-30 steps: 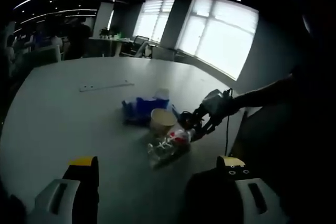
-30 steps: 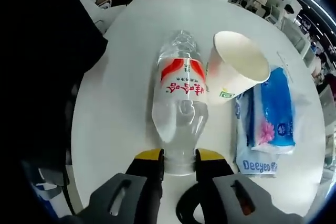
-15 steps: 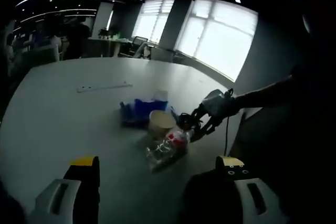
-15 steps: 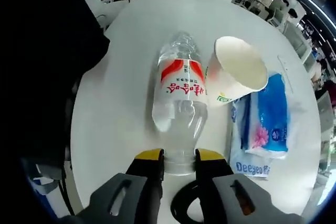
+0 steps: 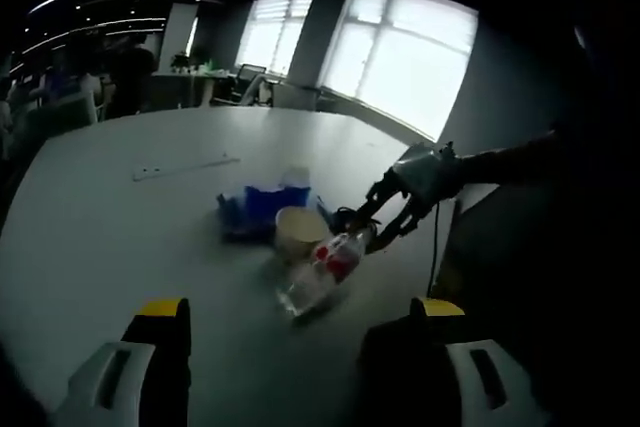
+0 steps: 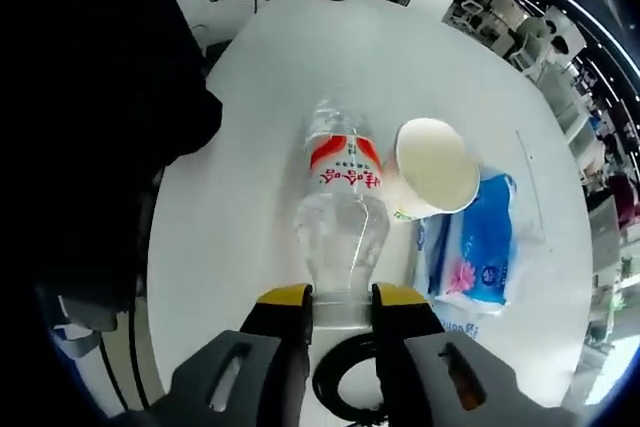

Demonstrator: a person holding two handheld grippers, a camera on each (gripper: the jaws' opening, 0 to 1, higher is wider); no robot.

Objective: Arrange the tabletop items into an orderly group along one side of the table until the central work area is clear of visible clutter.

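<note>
A clear plastic bottle (image 6: 343,202) with a red and white label is held by its neck between my right gripper's (image 6: 340,297) yellow-tipped jaws, which are shut on it. Its base points away, toward the table. To its right a paper cup (image 6: 432,167) lies on its side against a blue tissue pack (image 6: 475,247). In the left gripper view the bottle (image 5: 322,272) slants up to the right gripper (image 5: 385,222), with the cup (image 5: 297,230) and tissue pack (image 5: 262,205) just behind. My left gripper (image 5: 298,309) is open, held back from the bottle.
A black cable loop (image 6: 345,387) lies under my right gripper near the edge of the white table (image 6: 400,57). A thin pale strip (image 5: 185,166) lies farther out on the table. A dark sleeve (image 6: 90,147) fills the left side. Desks and seated people stand beyond the table.
My right gripper has risen with the bottle's neck, so the bottle tilts more steeply and the table looks farther off. The cup and tissue pack stay put. The left gripper has barely moved.
</note>
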